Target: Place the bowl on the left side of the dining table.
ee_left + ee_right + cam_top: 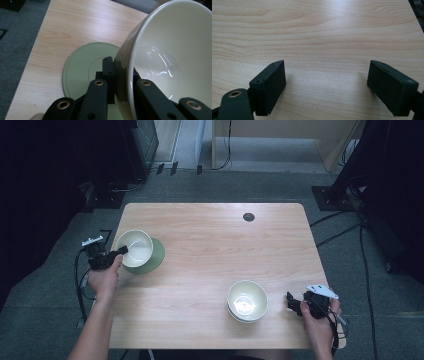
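Over the green plate (156, 254) at the table's (210, 240) left edge, our left gripper (121, 250) pinches the cream bowl's (135, 247) rim; glazed ceramic feels slippery, heavy, breakable. Our right gripper (290, 300) stands wide, empty.

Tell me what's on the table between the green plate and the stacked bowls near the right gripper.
Nothing: in the high view, bare table runs from the green plate to the stacked bowls.

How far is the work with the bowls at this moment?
Already done, it seems: cream ceramic bowls stand stacked near the front right. In hand: the left tongs are shut on the rim of another cream ceramic bowl, held tilted over the round pale-green plate. Left: probably bringing it to the stack. The right tongs are open, holding nothing.
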Available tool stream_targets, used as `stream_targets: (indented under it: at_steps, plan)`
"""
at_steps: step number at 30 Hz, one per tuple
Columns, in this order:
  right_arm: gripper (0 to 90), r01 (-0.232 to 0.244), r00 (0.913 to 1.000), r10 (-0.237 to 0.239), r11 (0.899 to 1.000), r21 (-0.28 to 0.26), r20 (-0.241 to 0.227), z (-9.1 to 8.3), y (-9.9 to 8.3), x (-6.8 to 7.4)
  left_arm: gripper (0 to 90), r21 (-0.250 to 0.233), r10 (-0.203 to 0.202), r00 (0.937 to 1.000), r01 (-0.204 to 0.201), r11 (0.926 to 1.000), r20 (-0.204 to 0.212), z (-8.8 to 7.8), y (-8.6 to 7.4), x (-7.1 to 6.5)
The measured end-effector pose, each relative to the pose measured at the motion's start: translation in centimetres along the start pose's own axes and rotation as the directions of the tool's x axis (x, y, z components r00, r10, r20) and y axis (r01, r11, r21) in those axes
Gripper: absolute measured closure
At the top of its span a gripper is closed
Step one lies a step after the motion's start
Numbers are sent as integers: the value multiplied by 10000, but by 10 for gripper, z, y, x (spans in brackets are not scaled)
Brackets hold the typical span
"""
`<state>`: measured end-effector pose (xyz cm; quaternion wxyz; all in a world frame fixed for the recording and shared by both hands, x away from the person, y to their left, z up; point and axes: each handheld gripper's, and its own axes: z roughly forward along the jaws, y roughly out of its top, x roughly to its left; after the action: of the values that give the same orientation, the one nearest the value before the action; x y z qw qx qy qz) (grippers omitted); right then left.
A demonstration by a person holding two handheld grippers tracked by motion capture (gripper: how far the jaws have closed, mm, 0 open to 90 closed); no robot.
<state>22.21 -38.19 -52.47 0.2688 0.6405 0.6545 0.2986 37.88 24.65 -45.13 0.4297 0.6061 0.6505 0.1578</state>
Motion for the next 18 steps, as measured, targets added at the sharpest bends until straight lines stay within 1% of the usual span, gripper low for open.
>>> stream_targets:
  at_steps: [4, 5, 6, 7, 8, 10, 11, 13, 15, 17, 18]
  plan:
    - [151, 12, 10000, -12, 10000, -2, 17, 0, 0, 0, 846, 527, -143, 9995, 157, 9985, -277, 9, 5, 4]
    - [151, 3, 10000, -3, 10000, -2, 19, 0, 0, 0, 846, 650, -240, 9994, 257, 9976, -266, 12, 6, 5]
    - [151, 0, 10000, 0, 10000, -3, 24, 0, 0, 0, 846, 844, -456, 9987, 474, 9953, -232, 15, 8, 8]
    - [150, 6, 10000, -6, 10000, 0, 27, 1, 0, 0, 846, 941, -565, 9982, 583, 9939, -225, 17, 9, 9]
    - [151, 0, 10000, 0, 10000, 1, 27, 1, 0, 0, 846, 1133, -666, 9974, 692, 9911, -272, 20, 11, 9]
    - [150, 5, 10000, -5, 10000, 2, 31, 1, 0, 0, 846, 1431, -615, 9974, 662, 9875, -367, 24, 13, 10]
    - [150, 9, 10000, -9, 10000, 1, 32, 1, 0, 0, 846, 1626, -612, 9972, 672, 9844, -420, 26, 15, 10]
    - [151, 12, 10000, -12, 10000, 1, 33, 1, 0, 0, 846, 1929, -727, 9962, 808, 9779, -483, 31, 17, 12]
    - [151, 15, 10000, -15, 10000, 2, 34, 1, 0, 0, 846, 2097, -974, 9938, 1065, 9720, -532, 36, 18, 14]
    - [151, 15, 10000, -15, 10000, 3, 34, 1, 0, 0, 846, 2249, -1028, 9925, 1151, 9676, -660, 39, 20, 15]
    - [150, 18, 10000, -18, 10000, 1, 35, 1, 0, 0, 846, 2360, -970, 9927, 1112, 9654, -710, 40, 21, 15]
